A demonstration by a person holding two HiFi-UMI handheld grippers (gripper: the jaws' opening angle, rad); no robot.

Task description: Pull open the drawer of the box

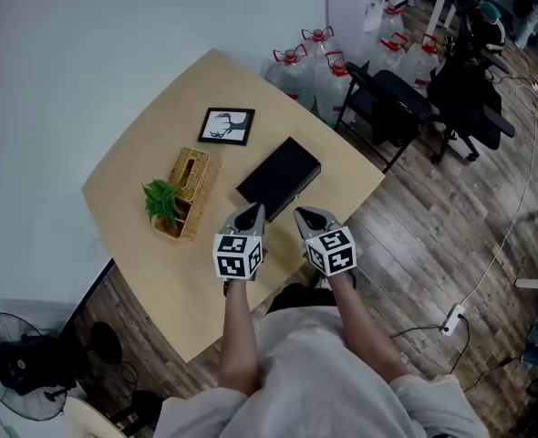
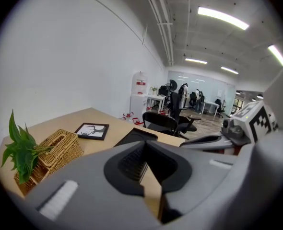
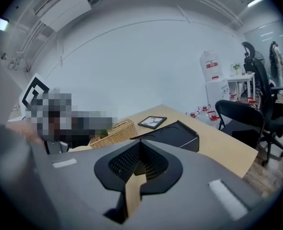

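Black box (image 1: pixel 280 176) lies just ahead of both claws, untouched.

It sits flat mid-table (image 1: pixel 150 245), its long axis running away from the person and slanting right, with the near short end almost at the left claw (image 1: pixel 253 213). The right claw (image 1: pixel 307 215) hangs just off the near right corner. Both claws are clenched on nothing. The left looks closer; I can't tell which face carries the drawer front.

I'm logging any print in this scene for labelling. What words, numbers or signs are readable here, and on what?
No text is readable.
On the white water dispenser, a red label: too small to read.
On the black-framed picture: a drawing, no words.
On the black-and-white marker cubes of the left gripper and right gripper: square patterns, no letters.
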